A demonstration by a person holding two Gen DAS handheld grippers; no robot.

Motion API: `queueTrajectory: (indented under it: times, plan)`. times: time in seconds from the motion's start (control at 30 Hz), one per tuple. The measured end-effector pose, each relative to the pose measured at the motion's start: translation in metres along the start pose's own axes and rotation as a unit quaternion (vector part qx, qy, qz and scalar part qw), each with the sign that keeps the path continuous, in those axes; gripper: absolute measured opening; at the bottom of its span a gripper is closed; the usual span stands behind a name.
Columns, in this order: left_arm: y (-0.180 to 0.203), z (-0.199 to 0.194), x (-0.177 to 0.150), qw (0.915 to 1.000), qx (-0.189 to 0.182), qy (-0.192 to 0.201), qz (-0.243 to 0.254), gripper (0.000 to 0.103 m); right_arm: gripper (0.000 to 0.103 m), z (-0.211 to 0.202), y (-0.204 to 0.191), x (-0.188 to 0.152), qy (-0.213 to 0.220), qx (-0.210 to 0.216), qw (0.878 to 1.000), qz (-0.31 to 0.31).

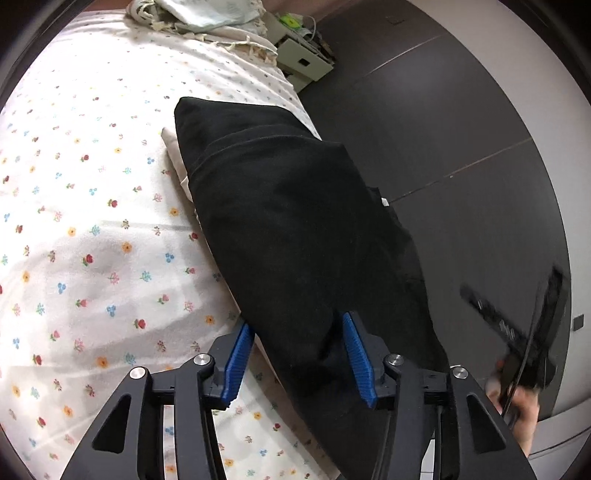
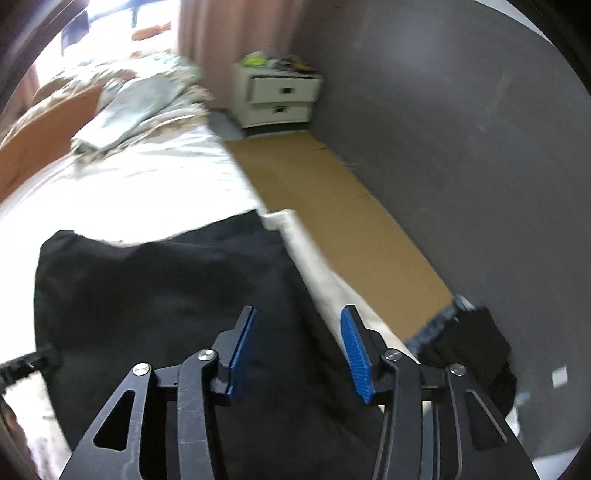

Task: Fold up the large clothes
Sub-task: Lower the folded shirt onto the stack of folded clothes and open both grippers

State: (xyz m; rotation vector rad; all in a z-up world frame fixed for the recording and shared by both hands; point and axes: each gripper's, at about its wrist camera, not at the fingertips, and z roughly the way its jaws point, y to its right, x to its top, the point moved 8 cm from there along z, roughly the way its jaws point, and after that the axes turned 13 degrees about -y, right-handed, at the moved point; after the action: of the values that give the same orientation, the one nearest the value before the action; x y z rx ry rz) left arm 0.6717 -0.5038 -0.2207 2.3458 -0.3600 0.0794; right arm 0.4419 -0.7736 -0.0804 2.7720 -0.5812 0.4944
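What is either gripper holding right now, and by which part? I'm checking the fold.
Nothing: left gripper and right gripper stand open over the black garment, pads apart.

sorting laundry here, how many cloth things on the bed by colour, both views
black: 1, the folded black garment
beige: 1, a beige cloth showing under the garment's left edge
pale crumpled bedding at the far end: 1 heap, pieces cannot be told apart
total: 3, all on the floral sheet
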Motion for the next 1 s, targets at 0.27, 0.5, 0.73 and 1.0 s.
queueTrajectory:
  times: [0.27, 0.5, 0.73, 1.0]
  plan:
    - [0.010, 0.006, -0.009, 0.9992, 0.017, -0.002, 0.037, 0.052, 0.065, -0.003, 0.076, -0.114, -0.003, 0.097, 0.986, 0.134]
    - [0.020, 0.013, -0.024, 0.9980, 0.023, -0.005, 0.058, 0.053, 0.067, 0.049, 0.072, -0.155, -0.033, 0.201, 0.958, 0.202]
    - [0.037, 0.008, -0.036, 0.9978, 0.026, 0.004, 0.060, 0.053, 0.006, 0.050, 0.069, -0.137, -0.005, 0.232, 0.948, 0.217]
    - [0.058, 0.008, -0.034, 0.9972, 0.009, 0.019, 0.072, 0.053, 0.004, 0.048, 0.098, -0.112, 0.019, 0.189, 0.949, 0.251]
